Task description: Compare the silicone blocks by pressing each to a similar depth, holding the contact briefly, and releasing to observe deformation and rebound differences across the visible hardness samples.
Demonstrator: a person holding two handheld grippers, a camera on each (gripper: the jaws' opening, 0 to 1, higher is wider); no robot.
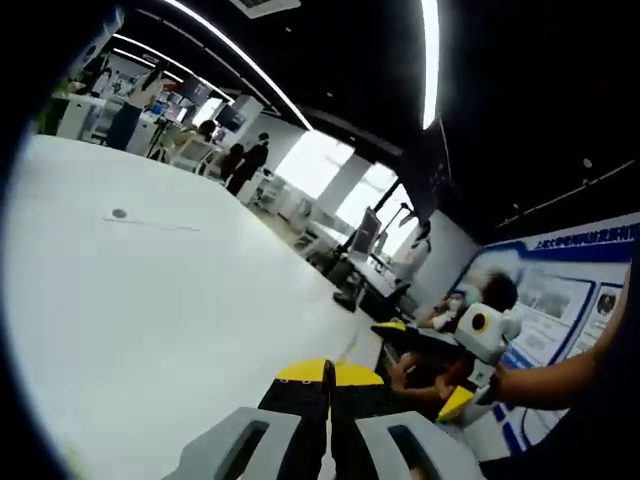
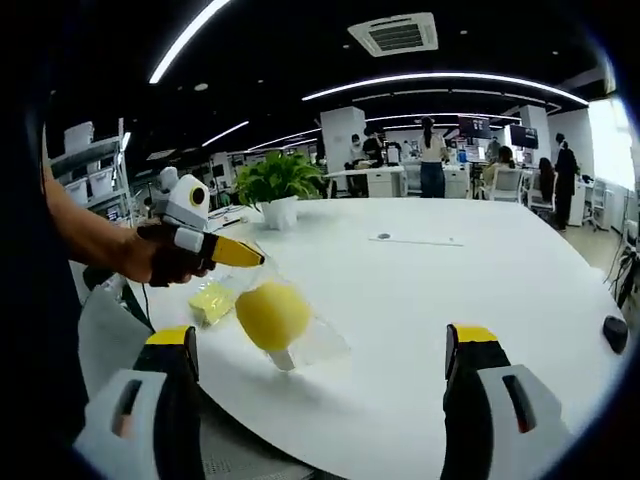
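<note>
Left gripper (image 1: 328, 375): jaws together, nothing between them, above bare white table (image 1: 180, 300). Right gripper (image 2: 325, 345): jaws wide apart, empty, aimed across the table. Yellow silicone piece (image 2: 272, 315) in clear wrap near table's front edge, w/ flat yellow block (image 2: 212, 300) just beside it. Potted plant (image 2: 278, 190) behind.

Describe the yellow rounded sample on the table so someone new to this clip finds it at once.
On the big white round table, look at the near edge below the potted plant. A clear plastic bag lies there; the yellow rounded lump sits in it. Beside it is a flatter, paler yellow-green square block; the lump is the bulging, deeper yellow one.
</note>
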